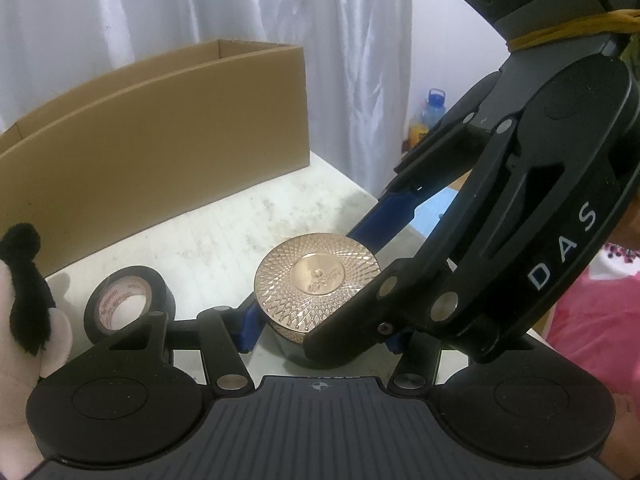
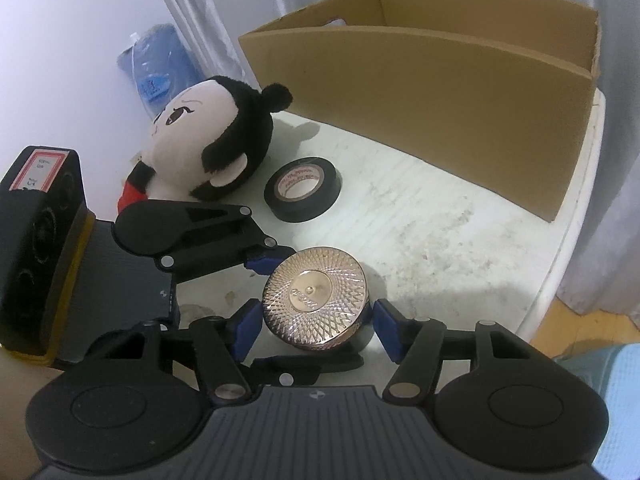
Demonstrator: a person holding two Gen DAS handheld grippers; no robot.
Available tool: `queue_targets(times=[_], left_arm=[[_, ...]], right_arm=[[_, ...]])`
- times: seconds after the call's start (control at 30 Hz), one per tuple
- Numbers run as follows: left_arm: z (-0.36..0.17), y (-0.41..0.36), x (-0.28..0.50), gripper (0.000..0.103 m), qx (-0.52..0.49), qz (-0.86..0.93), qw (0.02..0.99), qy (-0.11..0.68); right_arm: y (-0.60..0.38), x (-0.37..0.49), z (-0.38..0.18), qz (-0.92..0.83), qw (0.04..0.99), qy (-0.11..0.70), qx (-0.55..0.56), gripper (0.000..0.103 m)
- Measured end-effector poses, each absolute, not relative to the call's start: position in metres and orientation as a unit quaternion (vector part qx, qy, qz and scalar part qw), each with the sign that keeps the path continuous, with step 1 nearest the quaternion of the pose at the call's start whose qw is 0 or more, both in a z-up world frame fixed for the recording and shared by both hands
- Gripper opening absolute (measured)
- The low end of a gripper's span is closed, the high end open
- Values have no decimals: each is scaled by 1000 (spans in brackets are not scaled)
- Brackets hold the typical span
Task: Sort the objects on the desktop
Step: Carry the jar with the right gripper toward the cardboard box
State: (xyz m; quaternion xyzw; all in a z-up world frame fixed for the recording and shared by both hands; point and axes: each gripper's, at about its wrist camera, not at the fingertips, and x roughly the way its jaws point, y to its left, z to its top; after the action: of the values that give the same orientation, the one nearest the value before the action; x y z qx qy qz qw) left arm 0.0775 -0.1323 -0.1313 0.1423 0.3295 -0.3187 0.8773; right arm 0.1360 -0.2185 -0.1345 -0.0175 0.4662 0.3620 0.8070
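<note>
3 items remain on worktop point(image 2: 440, 216): gold-lidded jar point(image 2: 316, 298), black tape roll point(image 2: 303, 189), plush doll point(image 2: 212, 136). cardboard box point(image 2: 440, 72) contents unseen. right gripper point(image 2: 316, 320) jaws apart, bracketing jar; left gripper point(image 2: 260, 312) jaws apparently apart.

I see soft, even daylight filtering through the white curtain point(image 1: 240, 20) behind the cardboard box point(image 2: 440, 92), faint shadows on the tabletop point(image 2: 440, 232), sharp glints on the jar's gold lid point(image 2: 314, 294), and heavy fisheye bending with dark corners.
</note>
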Motion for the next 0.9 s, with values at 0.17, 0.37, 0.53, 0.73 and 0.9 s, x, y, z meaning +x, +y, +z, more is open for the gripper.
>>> queue_targets(times=[0.17,0.37,0.53,0.73,0.9], left_arm=[[-131,-133,77,56,147,-318,877,330],[-126,-131,77,56,143,-315,879,328],[-113,-130,77,56,145,-308,886,316],[-85,-121,82,56,151,-288,901,287],[-52,-113,97,56,156,-270,915,256]], right_arm=[[-219,136,-134,362,808,466,-17,64],[-218,133,-131,360,810,463,-16,64],[-216,130,-120,361,815,453,-16,63],[-212,137,-95,367,822,436,-1,63],[-203,150,-61,375,831,411,-7,63]])
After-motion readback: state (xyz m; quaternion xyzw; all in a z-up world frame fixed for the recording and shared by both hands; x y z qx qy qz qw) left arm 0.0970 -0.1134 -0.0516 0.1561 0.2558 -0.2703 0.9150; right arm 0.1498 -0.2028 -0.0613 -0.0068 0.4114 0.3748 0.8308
